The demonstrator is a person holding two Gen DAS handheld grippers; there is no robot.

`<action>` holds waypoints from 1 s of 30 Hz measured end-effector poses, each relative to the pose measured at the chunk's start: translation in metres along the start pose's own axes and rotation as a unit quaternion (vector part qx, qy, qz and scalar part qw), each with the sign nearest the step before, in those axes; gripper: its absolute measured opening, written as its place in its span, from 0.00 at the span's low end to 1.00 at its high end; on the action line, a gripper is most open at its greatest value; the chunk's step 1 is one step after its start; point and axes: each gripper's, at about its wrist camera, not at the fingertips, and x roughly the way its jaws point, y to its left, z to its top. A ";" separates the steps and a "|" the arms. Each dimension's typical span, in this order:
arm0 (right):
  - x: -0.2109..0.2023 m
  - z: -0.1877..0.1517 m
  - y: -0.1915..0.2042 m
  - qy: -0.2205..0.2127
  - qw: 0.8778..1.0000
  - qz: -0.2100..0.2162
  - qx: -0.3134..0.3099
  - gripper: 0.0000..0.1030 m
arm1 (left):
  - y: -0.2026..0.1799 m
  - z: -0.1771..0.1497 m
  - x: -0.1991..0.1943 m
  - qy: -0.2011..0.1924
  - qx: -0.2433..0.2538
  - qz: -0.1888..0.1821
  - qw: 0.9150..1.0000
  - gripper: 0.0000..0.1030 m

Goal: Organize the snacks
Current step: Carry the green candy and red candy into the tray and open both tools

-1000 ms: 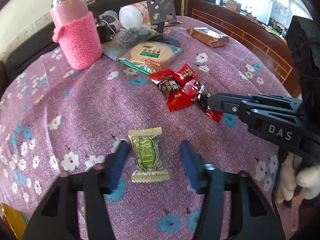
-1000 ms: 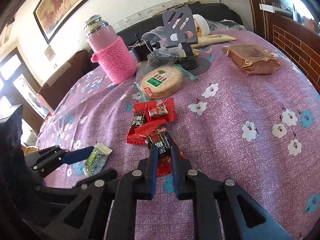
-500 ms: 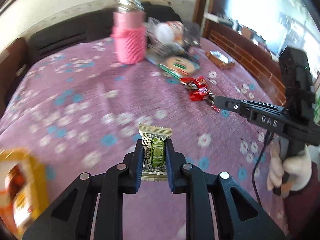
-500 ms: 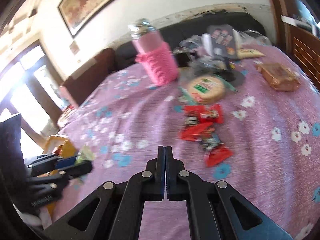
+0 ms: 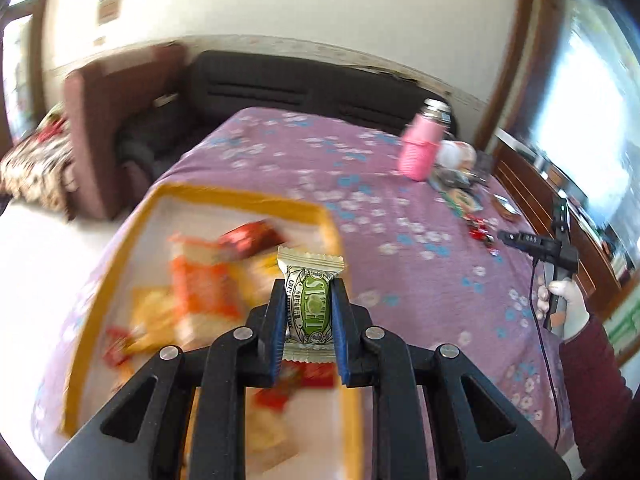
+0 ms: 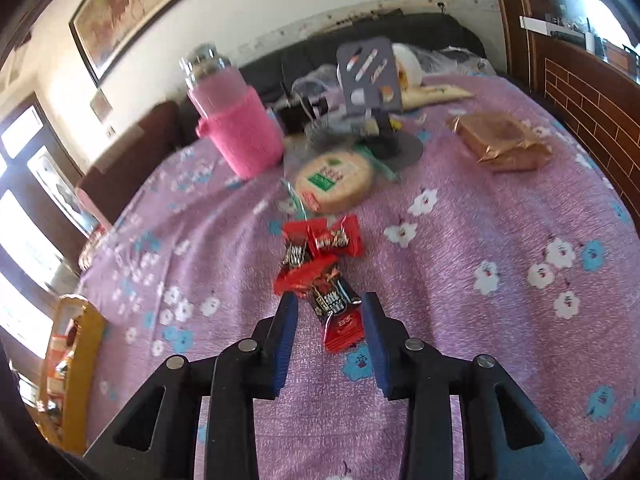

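While the left tool point(image 5: 308, 312) was clamped on the green candy point(image 5: 310, 304) above the yellow tray point(image 5: 120, 248), which already held several snacks, the right tool point(image 6: 328, 320) stood apart around a red packet point(image 6: 338, 316); other red packets point(image 6: 320, 244) and the round cake point(image 6: 334, 180) beyond it remained on the tabletop point(image 6: 500, 220).

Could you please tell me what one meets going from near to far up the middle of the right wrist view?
right gripper → red-and-black snack packet → pile of red snack packets → round cracker pack → phone stand
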 end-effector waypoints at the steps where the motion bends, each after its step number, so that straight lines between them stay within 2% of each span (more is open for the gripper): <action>1: 0.004 0.000 0.003 0.005 1.000 -0.005 0.003 0.35 | 0.010 -0.004 -0.002 0.002 -0.012 0.009 1.000 0.17; 3: 0.001 -0.002 0.013 0.000 1.000 -0.021 0.016 0.36 | 0.031 -0.013 -0.004 0.009 -0.036 0.027 0.999 0.17; 5: -0.008 -0.008 0.036 0.003 1.000 -0.006 0.010 0.36 | 0.047 -0.021 0.000 0.024 -0.053 0.041 0.997 0.18; 7: -0.021 -0.023 0.071 0.014 0.999 0.051 0.006 0.35 | 0.059 -0.031 0.008 0.040 -0.065 0.053 0.996 0.18; 9: -0.033 -0.041 0.114 0.028 0.994 0.104 -0.024 0.35 | 0.064 -0.038 0.013 0.045 -0.069 0.060 0.995 0.18; 12: -0.047 -0.077 0.199 0.048 0.977 0.182 -0.097 0.36 | 0.063 -0.040 0.009 0.035 -0.061 0.081 0.994 0.19; 13: -0.050 -0.089 0.222 0.054 0.971 0.204 -0.113 0.37 | 0.062 -0.041 0.008 0.033 -0.058 0.092 0.994 0.21; 15: -0.055 -0.113 0.267 0.065 0.959 0.235 -0.146 0.38 | 0.063 -0.041 0.006 0.032 -0.060 0.099 0.993 0.40; 16: -0.058 -0.122 0.278 0.064 0.956 0.240 -0.157 0.38 | 0.063 -0.042 0.003 0.031 -0.065 0.098 0.993 0.58; 17: -0.061 -0.131 0.292 0.064 0.953 0.243 -0.170 0.41 | 0.064 -0.043 0.000 0.028 -0.069 0.096 0.993 0.65; 20: -0.065 -0.150 0.313 0.067 0.950 0.244 -0.182 0.42 | 0.064 -0.046 -0.008 0.018 -0.073 0.085 0.994 0.65; 23: -0.072 -0.163 0.314 0.055 0.955 0.220 -0.193 0.44 | 0.055 -0.048 -0.016 0.005 -0.064 0.091 0.994 0.69; 26: -0.084 -0.175 0.310 0.041 0.960 0.195 -0.197 0.53 | 0.041 -0.051 -0.029 -0.026 -0.044 0.119 0.992 0.72; 30: -0.095 -0.193 0.305 0.030 0.965 0.175 -0.192 0.56 | 0.023 -0.055 -0.044 -0.063 -0.022 0.169 0.983 0.80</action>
